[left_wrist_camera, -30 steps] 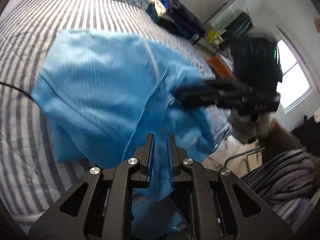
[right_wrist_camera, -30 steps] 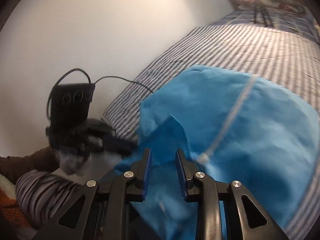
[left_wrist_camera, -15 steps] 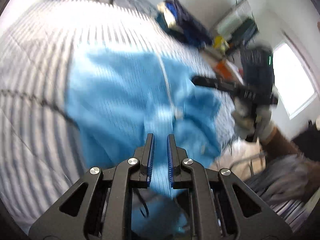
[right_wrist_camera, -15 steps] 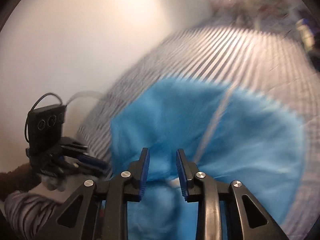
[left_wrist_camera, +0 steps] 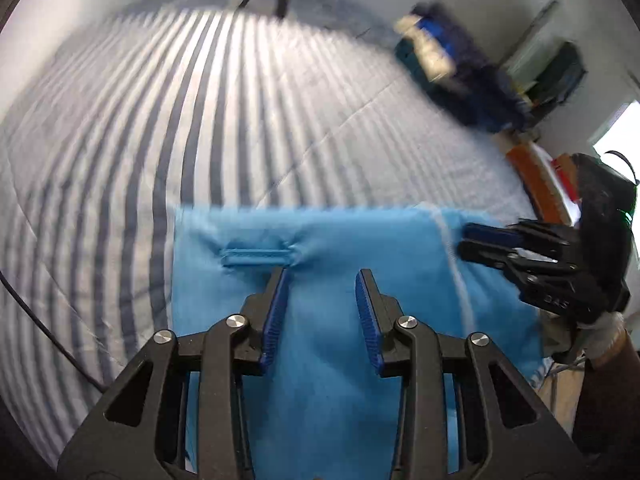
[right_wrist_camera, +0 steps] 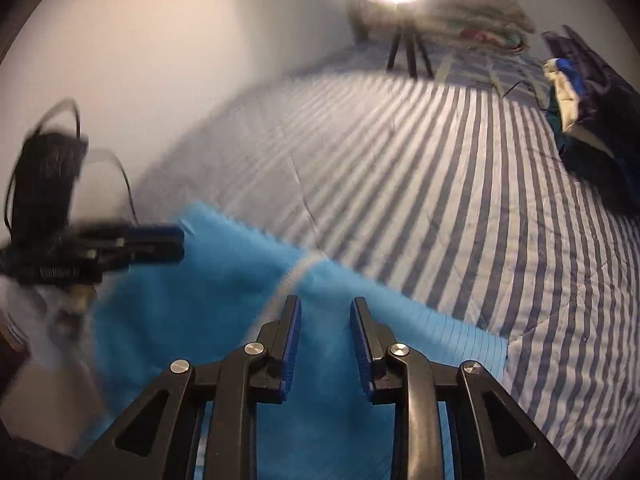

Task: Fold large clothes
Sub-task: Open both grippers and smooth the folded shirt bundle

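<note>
The blue shirt (left_wrist_camera: pixel 320 320) is lying on the striped bed (left_wrist_camera: pixel 200 140), folded edge running straight across from 9 to 3 o'clock in the left wrist view, with most of the cloth pulled down toward 6 o'clock under the camera. A small loop tab sits just below that fold at about 10 o'clock from the fingertips, and a pale seam runs down the cloth at 3 o'clock.

Left hand-held gripper (left_wrist_camera: pixel 322 280): jaws spreading apart, cloth underneath them but nothing pinched, so it's released. Right hand-held gripper (right_wrist_camera: pixel 323 308): jaws drawing in, blue fabric below them, pads not pressing on it as far as I can see, so also not grasping. In the left view its fingers sit stacked and close over the shirt's 3 o'clock edge.

Handling-wise, my guess is this is thin, light, floppy fabric. No stiffness at all, so it'll sag and bunch from wherever you lift it, and it may slide a bit on the bedspread. Nothing fragile about it. I'd pinch right on the doubled fold edge near the two outer corners, one gripper each, so both layers come up together. Grabbing mid-panel would likely just pull up one layer and wreck the fold.

There's a dark pile of clothes (right_wrist_camera: pixel 592 128) at 2 o'clock, well apart.
</note>
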